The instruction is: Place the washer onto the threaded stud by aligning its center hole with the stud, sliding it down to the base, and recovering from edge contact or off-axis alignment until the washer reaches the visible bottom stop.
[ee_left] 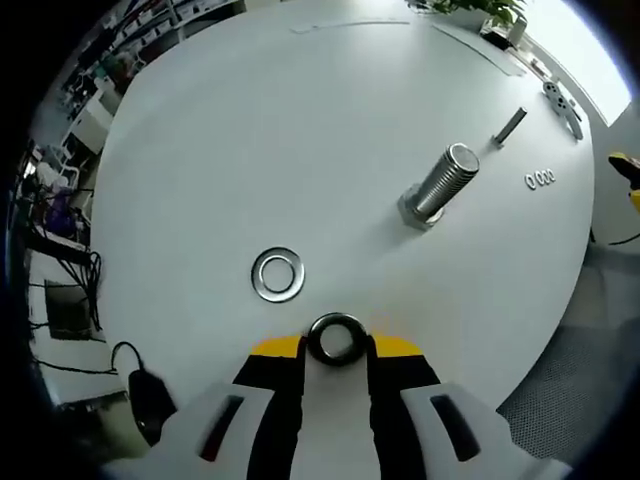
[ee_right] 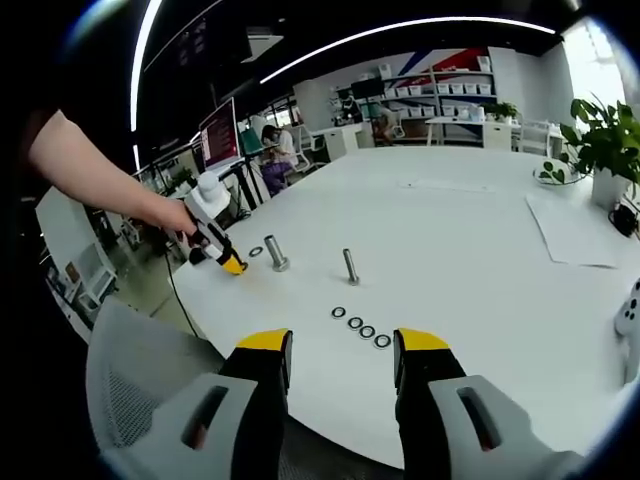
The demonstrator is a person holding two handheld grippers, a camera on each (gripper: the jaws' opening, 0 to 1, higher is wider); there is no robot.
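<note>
**Washer held in the left tongs, stud standing apart on the white table**

In the left gripper view, a flat washer point(ee_left: 278, 275) lies on the white table point(ee_left: 250, 130) left of centre. Just below and right of it, at the lower middle, the left gripper point(ee_left: 337, 343) has its yellow-tipped jaws closed on a second, darker washer point(ee_left: 337, 339), held between the tips. In the upper right of this view the large threaded stud point(ee_left: 440, 185) stands on its hexagonal base, well apart from the held washer. Further right are a thin bolt point(ee_left: 509, 127) and a short row of small rings point(ee_left: 540, 179).

In the right gripper view, a person's hand point(ee_right: 170, 215) at the left edge holds the left gripper point(ee_right: 232, 265), low over the table point(ee_right: 480, 250). Just right of it lies the flat washer point(ee_right: 256, 251), then the stud point(ee_right: 276, 253), then the thin bolt point(ee_right: 351, 266) standing upright. Near the middle the four small rings point(ee_right: 360, 327) form a row. At the bottom, the right gripper point(ee_right: 342, 362) has its jaws wide apart with nothing between them, and it is at the near edge of the table. A potted plant point(ee_right: 600, 150) stands at the upper right. No brand, label or writing can be read in either view.
</note>
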